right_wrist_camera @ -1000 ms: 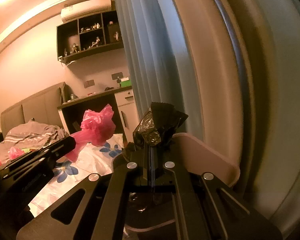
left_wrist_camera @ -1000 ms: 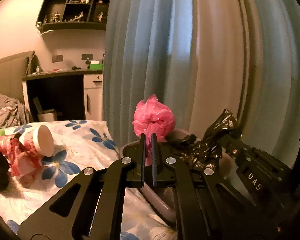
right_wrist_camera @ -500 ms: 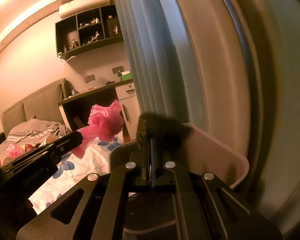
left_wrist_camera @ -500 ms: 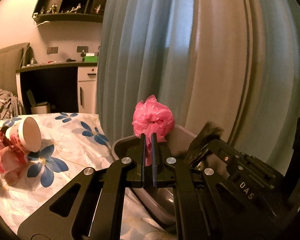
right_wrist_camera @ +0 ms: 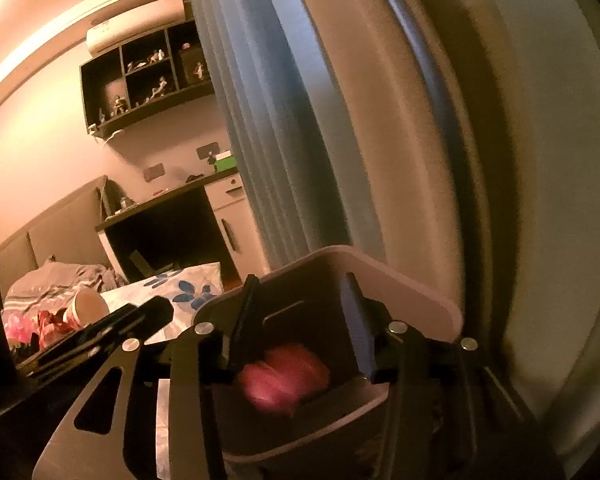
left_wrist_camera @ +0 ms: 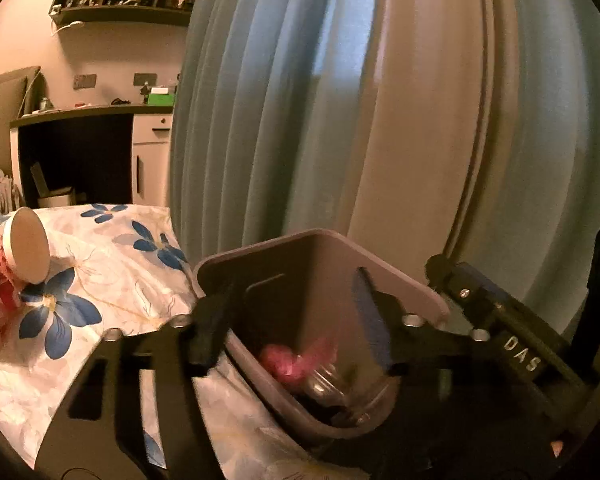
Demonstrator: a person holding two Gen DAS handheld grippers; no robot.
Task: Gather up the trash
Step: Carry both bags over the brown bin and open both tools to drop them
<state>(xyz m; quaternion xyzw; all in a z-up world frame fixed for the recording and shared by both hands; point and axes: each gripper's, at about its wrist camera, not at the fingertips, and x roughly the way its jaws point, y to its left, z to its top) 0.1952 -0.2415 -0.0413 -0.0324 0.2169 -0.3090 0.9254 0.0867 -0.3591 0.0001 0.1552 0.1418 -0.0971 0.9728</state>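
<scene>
curtained bedside: pink bag in bin below both spread-jawed grippers.

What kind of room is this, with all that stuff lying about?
Most likely a bedroom. There is a bed with a flowered sheet, a padded headboard behind it, and a desk against the wall beside long curtains.

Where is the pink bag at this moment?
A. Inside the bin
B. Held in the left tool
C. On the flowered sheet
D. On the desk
A: the pink bag lies down inside the bin, and both the left tool and the right tool stand open above it, holding nothing.
</scene>
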